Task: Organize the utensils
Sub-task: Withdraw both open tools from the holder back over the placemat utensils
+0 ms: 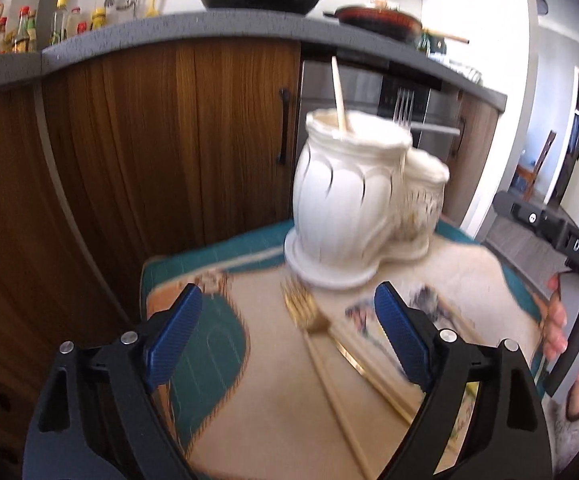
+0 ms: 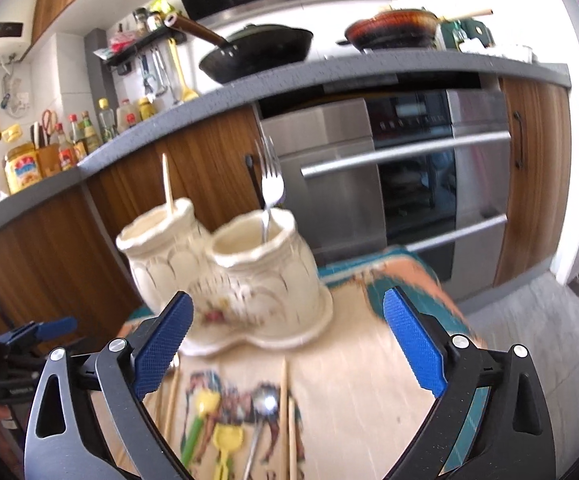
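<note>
A cream double-pot utensil holder point(image 1: 353, 196) point(image 2: 229, 272) stands on a patterned mat. One pot holds a wooden chopstick point(image 1: 339, 94) point(image 2: 167, 186), the other a silver fork point(image 2: 269, 184) point(image 1: 404, 108). My left gripper point(image 1: 289, 300) is open and empty above a gold fork point(image 1: 303, 312) and chopsticks point(image 1: 341, 400) lying on the mat. My right gripper point(image 2: 289, 308) is open and empty, just in front of the holder. Below it lie a silver spoon point(image 2: 263, 408), chopsticks point(image 2: 287, 412) and yellow-green plastic utensils point(image 2: 209, 416).
The mat point(image 1: 217, 352) covers a small table in front of wooden cabinets point(image 1: 129, 152) and a steel oven point(image 2: 417, 184). The counter point(image 2: 329, 68) above carries pans and bottles. The right handle and hand point(image 1: 561, 264) show at the left view's right edge.
</note>
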A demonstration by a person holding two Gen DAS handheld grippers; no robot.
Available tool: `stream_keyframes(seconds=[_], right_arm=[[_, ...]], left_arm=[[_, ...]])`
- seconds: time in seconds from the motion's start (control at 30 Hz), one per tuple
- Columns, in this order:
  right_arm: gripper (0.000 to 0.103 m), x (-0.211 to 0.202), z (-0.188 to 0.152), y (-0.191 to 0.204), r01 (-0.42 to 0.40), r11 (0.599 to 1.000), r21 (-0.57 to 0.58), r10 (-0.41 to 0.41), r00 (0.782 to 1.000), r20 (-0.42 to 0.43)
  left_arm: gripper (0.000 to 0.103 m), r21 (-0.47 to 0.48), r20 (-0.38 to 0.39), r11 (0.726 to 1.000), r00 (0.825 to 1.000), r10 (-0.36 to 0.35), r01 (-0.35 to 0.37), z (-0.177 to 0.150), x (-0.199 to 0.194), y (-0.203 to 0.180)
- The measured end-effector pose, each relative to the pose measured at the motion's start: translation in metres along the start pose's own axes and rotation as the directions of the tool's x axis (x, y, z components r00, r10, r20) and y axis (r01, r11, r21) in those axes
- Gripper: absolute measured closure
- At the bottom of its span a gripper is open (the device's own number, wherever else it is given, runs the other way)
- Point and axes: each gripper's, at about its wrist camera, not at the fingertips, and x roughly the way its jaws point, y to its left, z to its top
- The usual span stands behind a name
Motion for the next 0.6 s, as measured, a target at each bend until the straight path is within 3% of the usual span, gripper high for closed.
stream_keyframes(seconds=[0.1,0.33,0.43,0.6], right_arm=[[0.008,-0.003,-0.009,-0.004,-0.004,1.0,0.017,0.004,1.0,-0.02],[0.008,-0.009,-0.022,-0.013,0.012,1.0,0.023,-0.011,0.998,-0.059],[0.008,-0.01,-0.021,-0.015,0.02,1.0,0.015,-0.019,0.998,-0.058],[0.008,-0.011,-0.02,-0.014,0.02,1.0,-0.006,-0.02,0.998,-0.057]], left_arm=[[0.016,-0.025,-0.063,0.999,0.998,-0.025,0.023,-0.014,0.003,-0.002],[0.017,0.035,-0.184,0.999,0.983,0.024,-0.017,-0.039,0.012,-0.015],[0.026,0.077,-0.242,0.997,0.97,0.027,-0.009,-0.045,0.018,-0.023],[0.05,0.155,-0.328,0.988,0.944,0.045,0.006,-0.049,0.029,-0.04]])
